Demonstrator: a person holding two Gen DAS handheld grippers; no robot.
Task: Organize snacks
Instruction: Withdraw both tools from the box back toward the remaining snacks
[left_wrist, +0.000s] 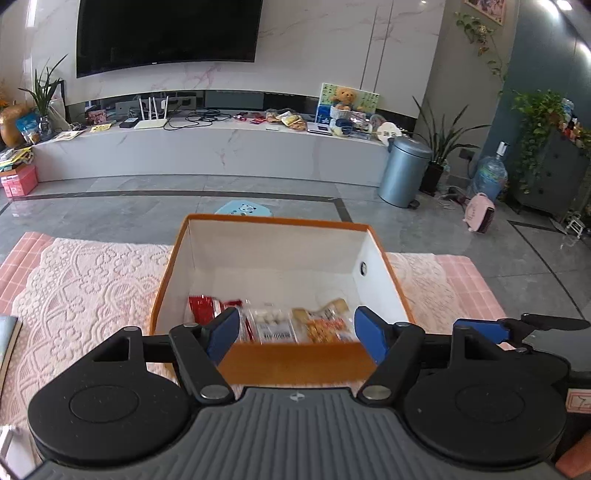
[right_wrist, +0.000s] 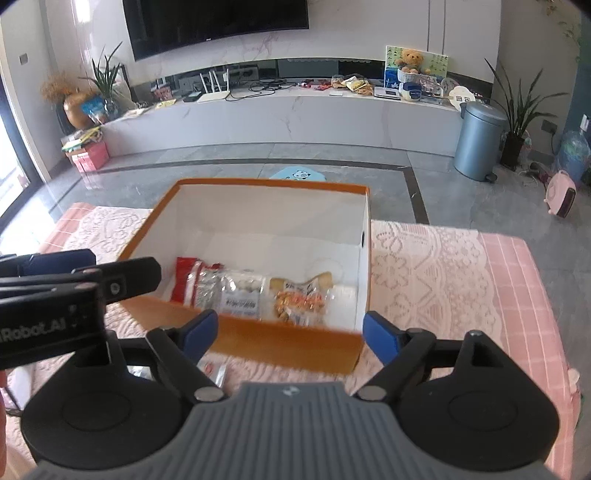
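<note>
Both sets of jaws stand wide apart, nothing held between them. Left gripper (left_wrist: 293, 332) hangs just above the near wall of the orange box (left_wrist: 295, 363), blue pads either side of the opening. Right gripper (right_wrist: 290, 332) sits beside it, at the box's near right corner, equally spread, empty; in the right wrist view the left gripper's black body pokes in from the left edge.

Left to right on the table: pink lace tablecloth (left_wrist: 85, 288) under everything, a dark book corner at the far left edge in the left wrist view. Then the orange box, white inside, open top, resting on the cloth.

Inside the box, along the near wall, left to right: red snack packet (right_wrist: 184, 278), silvery striped packet (right_wrist: 205, 286) touching it, clear packet of white pieces (right_wrist: 242, 291) with a barcode label, then orange-printed snack bag (right_wrist: 301, 301) with pale sticks showing at its top. All four lie flat, packed side by side, touching. The right end of the box floor is bare white.

One more small clear packet (right_wrist: 214, 371) lies outside on the cloth, just in front of the box, under the right gripper's left finger; contents unreadable.

Background: grey tiled floor, marble TV bench with clutter, blue-grey pedal bin (right_wrist: 476, 142) on the right.
</note>
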